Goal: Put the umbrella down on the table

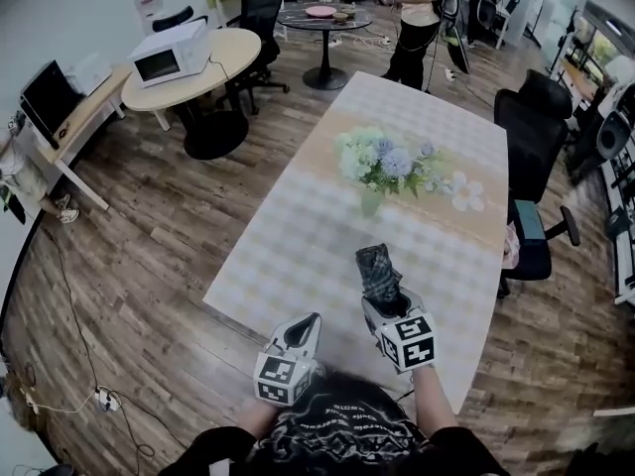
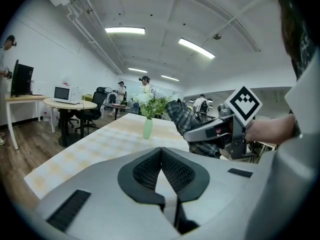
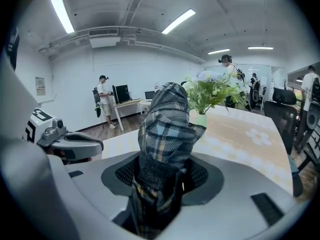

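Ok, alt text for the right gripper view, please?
The right gripper is closed on a folded plaid umbrella that sticks out past its jaws. Beyond are a checked table, a vase of flowers and the left gripper.

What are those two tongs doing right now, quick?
Left tongs: closed, nothing between them.
Right tongs: closed on the plaid umbrella.

Left gripper [image 1: 301, 327]: jaws together, empty, at the near edge of the table [image 1: 288, 266]. Right gripper [image 1: 383, 300]: clamped on the folded umbrella [image 1: 377, 266], just beyond that edge, tilted downward.
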Available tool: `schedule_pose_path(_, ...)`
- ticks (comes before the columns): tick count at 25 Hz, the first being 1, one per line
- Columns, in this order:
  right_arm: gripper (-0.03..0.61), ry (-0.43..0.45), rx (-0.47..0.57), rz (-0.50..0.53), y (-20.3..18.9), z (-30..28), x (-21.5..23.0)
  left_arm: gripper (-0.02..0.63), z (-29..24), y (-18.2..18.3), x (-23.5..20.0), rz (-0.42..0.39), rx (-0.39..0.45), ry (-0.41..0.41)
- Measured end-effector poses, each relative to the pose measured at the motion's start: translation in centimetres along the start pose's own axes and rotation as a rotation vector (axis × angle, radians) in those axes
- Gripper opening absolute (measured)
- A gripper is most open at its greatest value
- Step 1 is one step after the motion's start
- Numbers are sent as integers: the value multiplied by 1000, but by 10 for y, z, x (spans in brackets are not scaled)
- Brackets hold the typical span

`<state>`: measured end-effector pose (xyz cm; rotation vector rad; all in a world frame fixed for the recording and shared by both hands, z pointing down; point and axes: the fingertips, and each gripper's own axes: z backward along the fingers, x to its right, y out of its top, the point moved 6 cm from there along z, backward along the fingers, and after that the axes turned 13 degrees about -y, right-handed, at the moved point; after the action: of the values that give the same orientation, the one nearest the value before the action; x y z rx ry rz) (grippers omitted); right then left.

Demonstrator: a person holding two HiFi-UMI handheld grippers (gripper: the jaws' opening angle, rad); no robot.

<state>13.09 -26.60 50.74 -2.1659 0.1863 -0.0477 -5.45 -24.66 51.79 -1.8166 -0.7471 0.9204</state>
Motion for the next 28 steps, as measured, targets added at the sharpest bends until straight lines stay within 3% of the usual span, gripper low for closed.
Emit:
schedule_pose_path(11,222,115,-102,75,19,-77,-12,20,10,0,-11,13,11,82)
schedule_pose_path(22,224,154,-245,156,2,-149,-12,20,4,4,-22,50,-4,92)
schedule_pose_path(28,224,166,-316,143,-6,-183,-10,20,1,4,-32,68,-14,124)
